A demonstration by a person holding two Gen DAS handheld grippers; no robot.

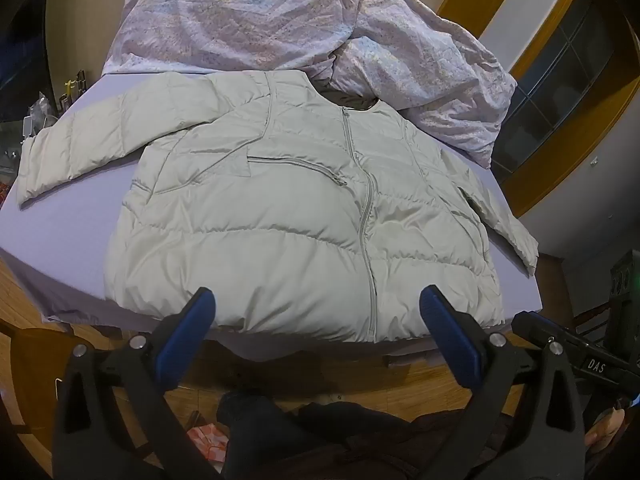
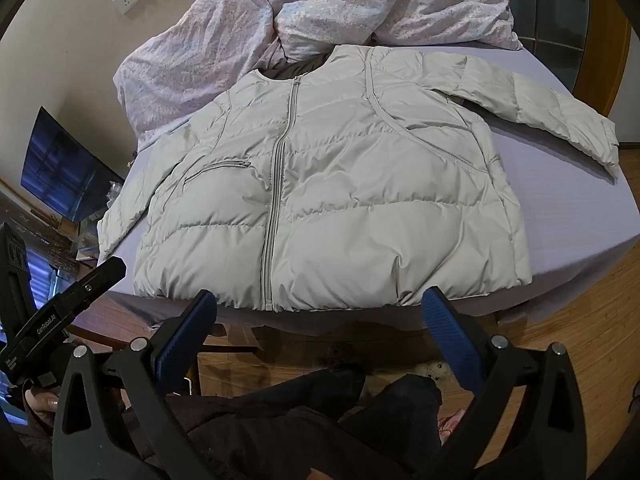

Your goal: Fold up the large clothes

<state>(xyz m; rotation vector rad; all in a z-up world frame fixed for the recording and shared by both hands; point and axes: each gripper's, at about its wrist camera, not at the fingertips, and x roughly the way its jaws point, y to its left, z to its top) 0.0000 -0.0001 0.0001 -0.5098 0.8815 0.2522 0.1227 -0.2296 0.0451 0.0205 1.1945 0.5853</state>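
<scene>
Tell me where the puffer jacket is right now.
The pale puffer jacket lies flat, zipped, front up on the lavender bed sheet, hem at the near edge just ahead of both open grippers, collar toward the crumpled floral duvet.

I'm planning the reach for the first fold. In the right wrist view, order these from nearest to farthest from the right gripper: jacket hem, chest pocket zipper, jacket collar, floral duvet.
From the right gripper:
1. Jacket hem, just ahead of the fingertips.
2. Chest pocket zipper, mid-jacket, left.
3. Jacket collar, far end.
4. Floral duvet, behind the collar.
</scene>
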